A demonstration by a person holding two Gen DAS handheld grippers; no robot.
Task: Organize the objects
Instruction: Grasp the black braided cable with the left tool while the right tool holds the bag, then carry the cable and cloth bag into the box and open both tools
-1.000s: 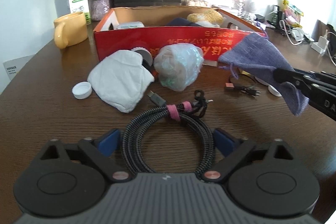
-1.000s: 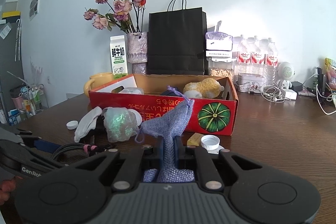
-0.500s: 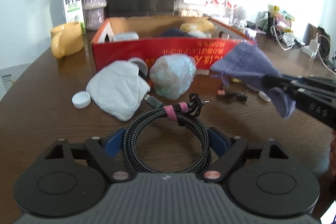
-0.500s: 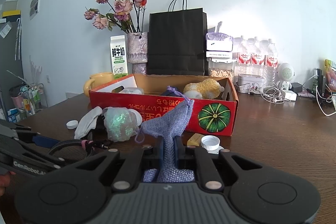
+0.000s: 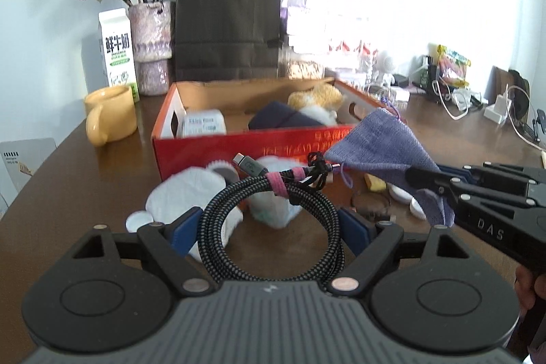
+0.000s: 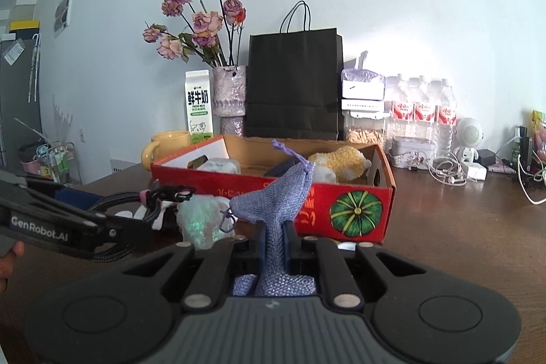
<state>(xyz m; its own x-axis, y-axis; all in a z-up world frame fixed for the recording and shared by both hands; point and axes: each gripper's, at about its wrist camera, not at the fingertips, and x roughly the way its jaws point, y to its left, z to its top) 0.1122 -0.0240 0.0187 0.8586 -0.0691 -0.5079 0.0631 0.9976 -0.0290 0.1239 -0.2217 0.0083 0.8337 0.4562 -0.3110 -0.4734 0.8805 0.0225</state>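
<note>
A coiled black braided cable [image 5: 225, 197] with a pink tie hangs off the table between the blue pads of my left gripper [image 5: 269, 227], which is shut on the coil's sides. My right gripper [image 6: 276, 237] is shut on a purple drawstring pouch [image 6: 276, 203], held upright in front of the red cardboard box [image 6: 341, 193]. In the left wrist view the pouch [image 5: 375, 145] and the right gripper [image 5: 430, 183] sit just right of the cable, near the box's front wall [image 5: 211, 149]. The box holds a yellow plush, a dark item and a white pack.
On the brown table before the box lie a white cloth [image 5: 184, 193], a plastic-wrapped bundle [image 5: 273, 210] and white caps [image 5: 136, 222]. A yellow mug [image 5: 111, 115], milk carton [image 5: 116, 50], vase and black paper bag [image 5: 228, 23] stand behind. Chargers and wires [image 5: 457, 98] crowd the far right.
My left gripper's jaws closed in on the cable coil and lifted it off the table, tilting upward toward the box. The right gripper stayed put with the pouch.
</note>
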